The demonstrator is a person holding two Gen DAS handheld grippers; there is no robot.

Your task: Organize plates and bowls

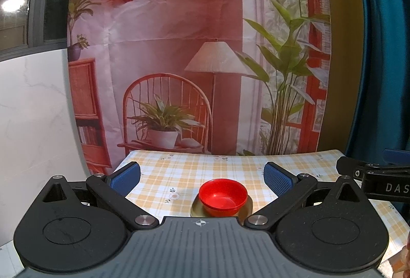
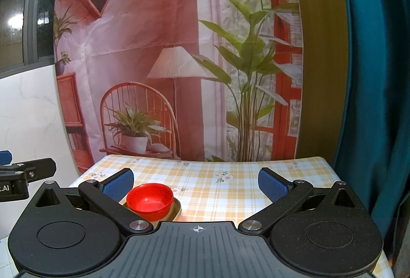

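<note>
While both the left gripper (image 1: 202, 177) and the right gripper (image 2: 196, 184) hover with fingers spread and empty, stacked red bowls (image 1: 223, 197) sit on a gold plate (image 1: 196, 209) at the counter's (image 1: 230, 165) near edge.

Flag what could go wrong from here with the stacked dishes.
1. The red bowls sit nested on a gold plate; gripping only the top rim could lift one bowl and drag the rest.
2. The stack lies low before the left gripper, partly hidden by its body, so alignment is hard.
3. Both the left and the right gripper are open and close together; they might collide.
</note>
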